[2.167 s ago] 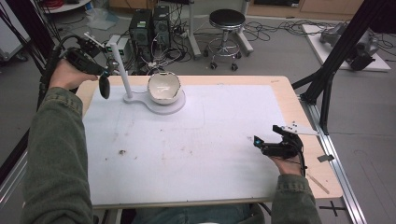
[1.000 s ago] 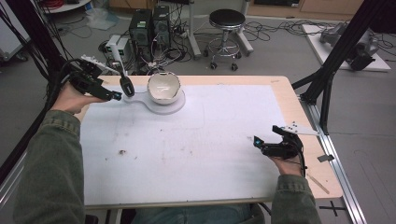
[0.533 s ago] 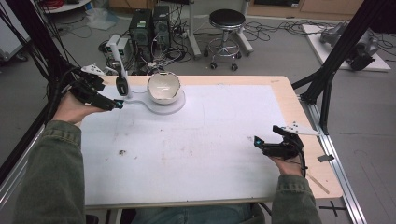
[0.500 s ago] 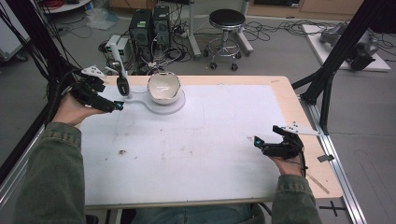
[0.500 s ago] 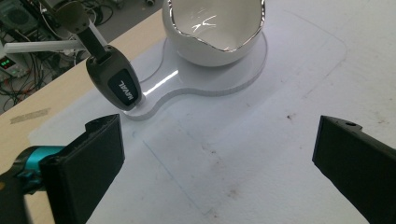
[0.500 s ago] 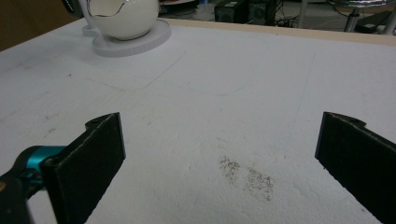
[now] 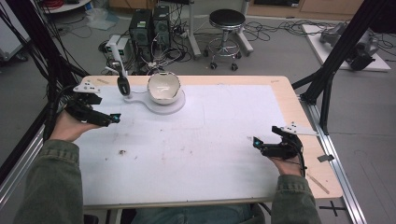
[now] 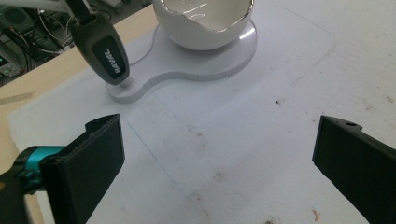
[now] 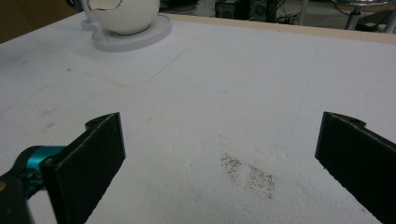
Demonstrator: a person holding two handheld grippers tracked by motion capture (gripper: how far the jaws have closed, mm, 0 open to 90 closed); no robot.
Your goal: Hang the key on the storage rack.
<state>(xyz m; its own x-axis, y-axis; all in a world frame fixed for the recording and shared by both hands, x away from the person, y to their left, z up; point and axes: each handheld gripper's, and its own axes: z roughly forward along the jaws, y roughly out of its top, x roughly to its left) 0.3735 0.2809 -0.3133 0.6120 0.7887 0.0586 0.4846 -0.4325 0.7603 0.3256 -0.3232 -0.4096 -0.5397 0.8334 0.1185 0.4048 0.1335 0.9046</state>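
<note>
This is a robotics or research lab rather than a home. Behind the wooden table (image 7: pixel 299 107) with its white foam sheet (image 7: pixel 210 135), computer towers (image 7: pixel 150 25) stand on a grey floor amid loose cables (image 7: pixel 275 30), with a round black stool (image 7: pixel 226 21) just right of them. Black metal frame struts (image 7: pixel 336 56) rise at the table's right edge, and more black cables hang at its left.

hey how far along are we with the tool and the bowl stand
Looks done: the dark-handled tool stands upright in the small end of the white stand, beside the bowl. In hand: nothing. The left gripper is open and apart from the tool, and the right gripper is open over the table. Little appears left.
</note>
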